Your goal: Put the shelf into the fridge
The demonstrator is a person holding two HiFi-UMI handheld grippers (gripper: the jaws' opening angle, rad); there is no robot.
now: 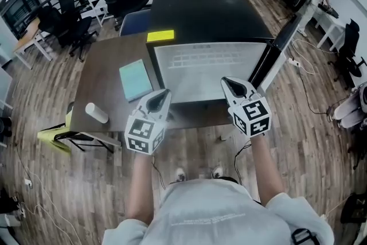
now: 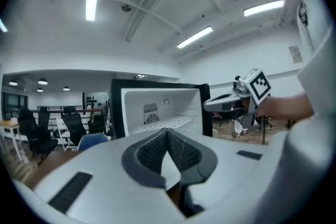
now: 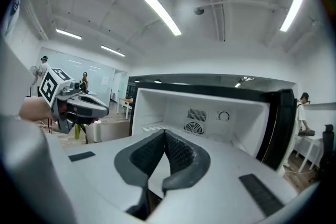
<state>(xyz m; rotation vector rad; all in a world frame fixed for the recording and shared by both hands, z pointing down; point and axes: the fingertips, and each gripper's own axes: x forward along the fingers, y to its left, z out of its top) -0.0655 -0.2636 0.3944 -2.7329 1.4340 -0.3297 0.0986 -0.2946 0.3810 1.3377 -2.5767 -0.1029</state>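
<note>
in front of the open black fridge (image 1: 209, 14) with its white interior, the left tool (image 1: 162, 94) and the right tool (image 1: 227, 84) are held side by side and well apart. the jaws of each are pressed fully together, and nothing is held or touched by either. the white slotted shelf (image 1: 209, 69) is seen lying inside the fridge cavity, clear of both tools. the black fridge door (image 1: 275, 51) is swung open at the right edge. a brown counter (image 1: 100, 74) is set just beside the fridge's left wall, and a pale teal book (image 1: 136, 78) and a white cylinder (image 1: 96, 112) are carried on it. open wooden floor (image 1: 189, 146) is left below the tools.
</note>
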